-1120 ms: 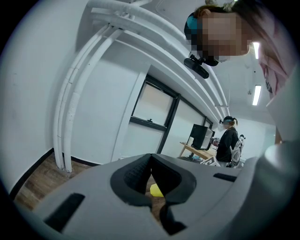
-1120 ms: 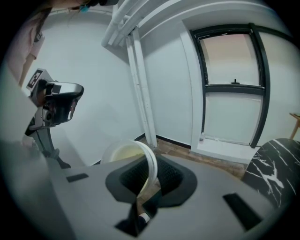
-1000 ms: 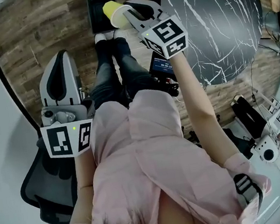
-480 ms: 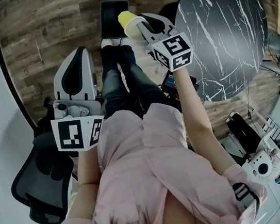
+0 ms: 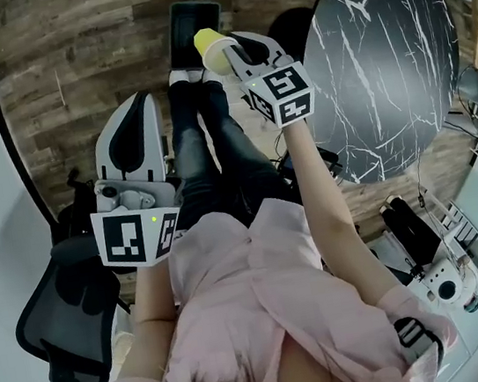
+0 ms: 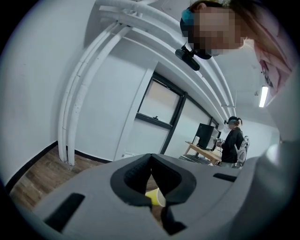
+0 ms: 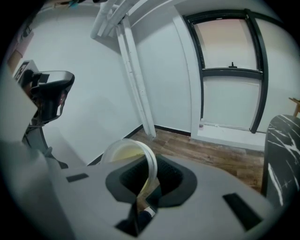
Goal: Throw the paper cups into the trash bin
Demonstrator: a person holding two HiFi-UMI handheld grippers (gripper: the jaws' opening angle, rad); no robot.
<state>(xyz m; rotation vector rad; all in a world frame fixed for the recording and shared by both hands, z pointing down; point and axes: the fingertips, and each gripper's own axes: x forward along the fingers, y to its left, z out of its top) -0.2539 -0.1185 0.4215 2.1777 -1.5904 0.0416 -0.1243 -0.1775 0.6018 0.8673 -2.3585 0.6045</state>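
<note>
The yellow paper cup (image 5: pixel 210 46) is pinched by its wall in the right tool (image 5: pixel 225 55), whose jaws press on it. In the head view it hangs at the near edge of the dark trash bin (image 5: pixel 188 17) on the wooden floor (image 5: pixel 69 68). The left tool (image 5: pixel 125 115), jaws together and empty, is well apart beside the person's leg.

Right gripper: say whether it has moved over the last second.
Yes. Right gripper, shut on the paper cup, slid from the trash bin's right side toward its near corner.
</note>
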